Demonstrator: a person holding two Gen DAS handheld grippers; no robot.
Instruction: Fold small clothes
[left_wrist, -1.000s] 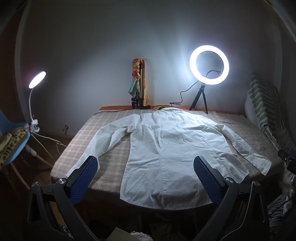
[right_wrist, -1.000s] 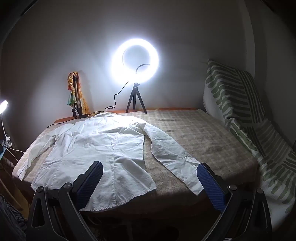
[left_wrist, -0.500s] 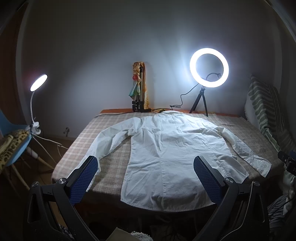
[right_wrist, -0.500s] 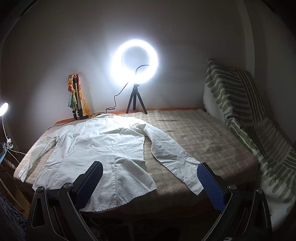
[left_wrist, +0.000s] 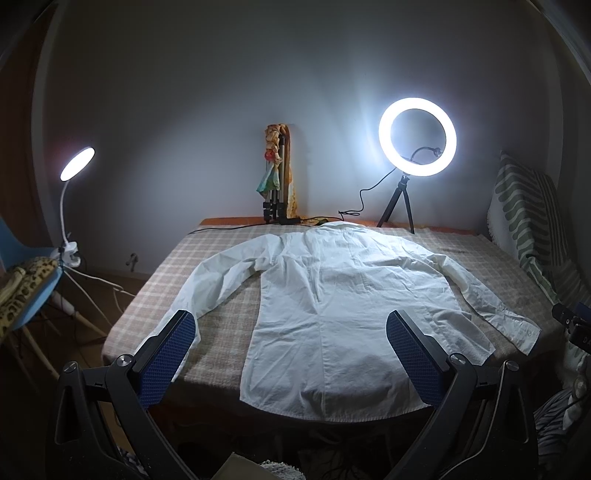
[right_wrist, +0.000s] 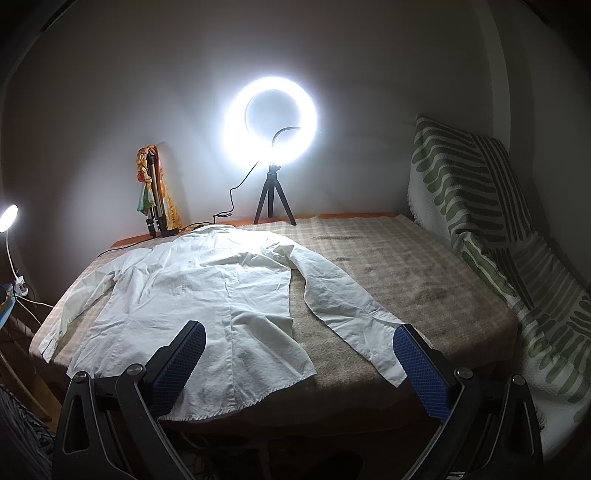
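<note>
A white long-sleeved shirt (left_wrist: 343, 302) lies flat, back up, on the checked table cover (left_wrist: 221, 258), collar at the far side, hem over the near edge, both sleeves spread out. It also shows in the right wrist view (right_wrist: 207, 295). My left gripper (left_wrist: 290, 350) is open and empty, held before the near table edge in front of the hem. My right gripper (right_wrist: 299, 363) is open and empty, near the hem's right corner and the right cuff (right_wrist: 380, 350).
A lit ring light on a small tripod (left_wrist: 417, 142) and a folded tripod with a scarf (left_wrist: 277, 177) stand at the table's back. A clip lamp (left_wrist: 75, 164) and a blue chair (left_wrist: 26, 291) are on the left. A green-striped cushion (right_wrist: 491, 236) lies on the right.
Both grippers have drawn back and risen slightly, so the table and shirt sit a little lower and farther in view. The shirt has not moved. Both grippers stay open.
</note>
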